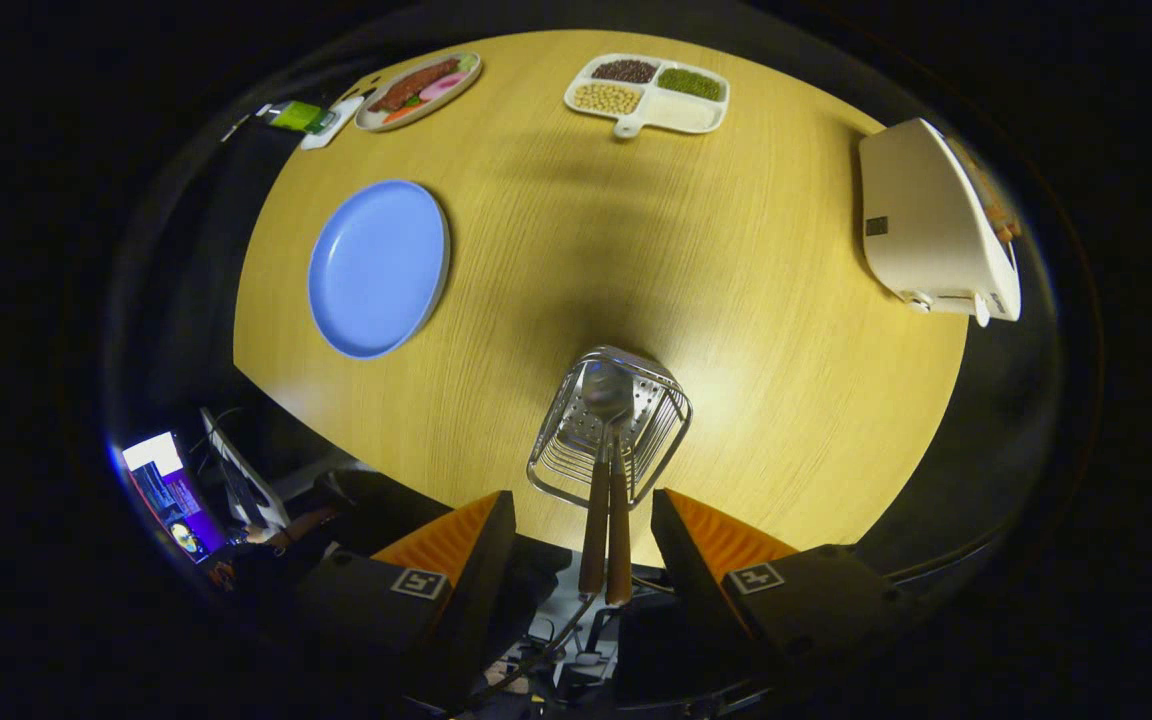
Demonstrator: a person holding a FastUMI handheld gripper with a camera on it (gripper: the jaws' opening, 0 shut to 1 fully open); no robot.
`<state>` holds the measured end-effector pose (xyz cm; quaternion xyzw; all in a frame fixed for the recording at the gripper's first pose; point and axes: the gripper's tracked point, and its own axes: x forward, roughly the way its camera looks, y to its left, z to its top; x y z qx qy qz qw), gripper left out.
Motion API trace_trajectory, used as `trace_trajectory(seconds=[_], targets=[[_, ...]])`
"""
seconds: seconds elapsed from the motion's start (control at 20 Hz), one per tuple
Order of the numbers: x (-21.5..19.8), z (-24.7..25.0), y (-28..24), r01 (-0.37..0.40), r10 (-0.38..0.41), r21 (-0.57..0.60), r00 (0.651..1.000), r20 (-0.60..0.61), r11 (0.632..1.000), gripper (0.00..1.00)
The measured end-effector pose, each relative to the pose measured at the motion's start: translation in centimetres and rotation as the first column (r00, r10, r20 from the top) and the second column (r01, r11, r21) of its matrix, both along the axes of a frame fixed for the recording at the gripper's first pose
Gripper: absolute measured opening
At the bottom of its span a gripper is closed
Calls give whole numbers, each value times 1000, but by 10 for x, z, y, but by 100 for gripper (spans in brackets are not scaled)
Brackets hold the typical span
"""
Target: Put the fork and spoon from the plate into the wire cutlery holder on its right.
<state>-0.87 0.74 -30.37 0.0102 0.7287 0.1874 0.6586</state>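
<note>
The wire cutlery holder (pixel 608 430) stands on the wooden table (pixel 756 300), just ahead of my fingers. Two wooden-handled utensils stand in it, heads down and handles pointing up toward me. The spoon (pixel 606 392) shows its metal bowl inside the basket. The other handle (pixel 620 540), likely the fork, lies close beside it with its head hidden. My gripper (pixel 582 500) is open above them. Its fingers (pixel 481 540) stand either side of the two handles without touching them. The blue plate (pixel 378 268) lies bare, left of the holder and farther off.
A white toaster (pixel 936 225) sits at the table's right side. At the far edge are a divided tray of beans (pixel 648 92) and an oval dish of food (pixel 419 90). Off the table's near left edge are a lit screen (pixel 171 495) and a person's hand (pixel 276 535).
</note>
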Motion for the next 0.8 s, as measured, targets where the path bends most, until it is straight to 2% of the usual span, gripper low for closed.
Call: trace_trajectory(seconds=[0.1,0.15,0.3,0.4,0.5,0.8], targets=[[-1,12,-9,59,-59,9,992,113,998,92],[-2,16,-13,93,-94,13,982,161,996,99],[5,35,-13,158,-184,107,936,299,982,99],[17,48,-24,183,-232,158,888,396,970,100],[30,67,-30,196,-277,209,824,494,958,100],[45,148,-52,141,-331,309,582,743,940,100]])
